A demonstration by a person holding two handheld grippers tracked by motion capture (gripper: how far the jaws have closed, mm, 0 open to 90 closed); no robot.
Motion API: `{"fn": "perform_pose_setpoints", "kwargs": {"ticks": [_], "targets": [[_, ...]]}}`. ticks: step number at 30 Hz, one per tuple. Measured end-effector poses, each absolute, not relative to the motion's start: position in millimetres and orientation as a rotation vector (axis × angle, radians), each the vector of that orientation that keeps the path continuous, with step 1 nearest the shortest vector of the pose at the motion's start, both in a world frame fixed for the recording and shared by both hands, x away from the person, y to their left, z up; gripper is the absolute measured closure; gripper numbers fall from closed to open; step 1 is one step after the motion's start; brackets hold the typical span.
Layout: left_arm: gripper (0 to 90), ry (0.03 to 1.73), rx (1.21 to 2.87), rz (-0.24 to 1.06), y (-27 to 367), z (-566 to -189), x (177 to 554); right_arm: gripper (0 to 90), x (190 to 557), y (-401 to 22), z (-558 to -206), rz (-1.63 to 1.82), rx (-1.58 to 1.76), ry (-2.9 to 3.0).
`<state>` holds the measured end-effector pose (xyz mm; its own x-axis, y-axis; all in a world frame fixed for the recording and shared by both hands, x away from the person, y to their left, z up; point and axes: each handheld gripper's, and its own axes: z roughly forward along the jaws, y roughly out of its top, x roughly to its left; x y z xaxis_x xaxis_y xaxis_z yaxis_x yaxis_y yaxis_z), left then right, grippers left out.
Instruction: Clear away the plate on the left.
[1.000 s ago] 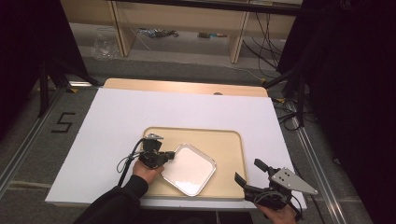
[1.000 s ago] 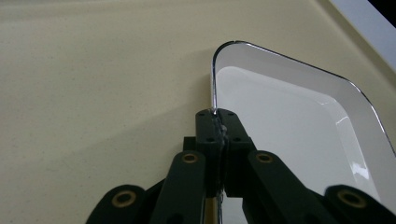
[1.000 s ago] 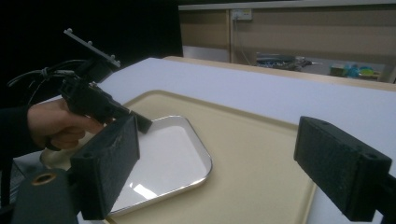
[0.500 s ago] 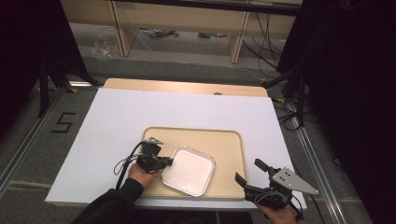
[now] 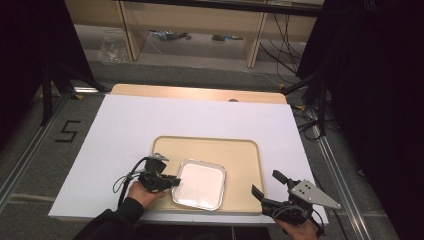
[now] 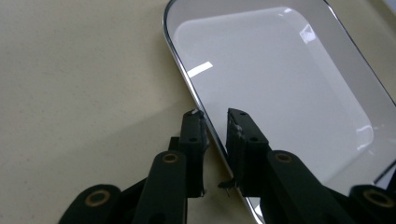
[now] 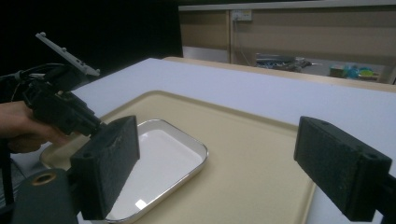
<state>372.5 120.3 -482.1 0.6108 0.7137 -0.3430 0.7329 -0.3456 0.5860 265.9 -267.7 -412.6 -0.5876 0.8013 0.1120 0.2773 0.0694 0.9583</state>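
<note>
Straddling the near rim of the white metal dish [image 6: 280, 93], the left tongs [image 6: 215, 114] are narrowed around it, though contact cannot be told. The dish is seen on the beige tray [image 5: 240, 155] atop the desk [image 5: 130, 120]. Beyond the tray's corner, the right tongs [image 5: 265, 186] are held wide open.

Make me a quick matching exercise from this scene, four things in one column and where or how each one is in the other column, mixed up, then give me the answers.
Column one:
1. left tongs
2. right tongs
3. metal dish
4. beige tray

Column two:
A. lies on the white table top
B. jaws wide apart, holding nothing
C. rests inside the tray, empty
D. jaws straddle the dish's rim

Pairs: 1-D, 2-B, 3-C, 4-A
</note>
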Motion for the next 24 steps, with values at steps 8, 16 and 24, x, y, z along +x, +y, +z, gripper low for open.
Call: {"fn": "perform_pose_setpoints", "kwargs": {"ticks": [8, 16, 24], "targets": [[74.1, 1.117, 2.123, -0.078, 115, -480, 361, 15.1, 267, -266, -414, 1.541, 1.065, 1.884], [71.2, 1.116, 2.119, -0.118, 108, -479, 350, 15.1, 267, -266, -414, 1.546, 1.067, 1.885], [69.5, 1.166, 2.087, -0.175, 101, -477, 340, 15.1, 266, -265, -414, 1.537, 1.078, 1.882]]}}
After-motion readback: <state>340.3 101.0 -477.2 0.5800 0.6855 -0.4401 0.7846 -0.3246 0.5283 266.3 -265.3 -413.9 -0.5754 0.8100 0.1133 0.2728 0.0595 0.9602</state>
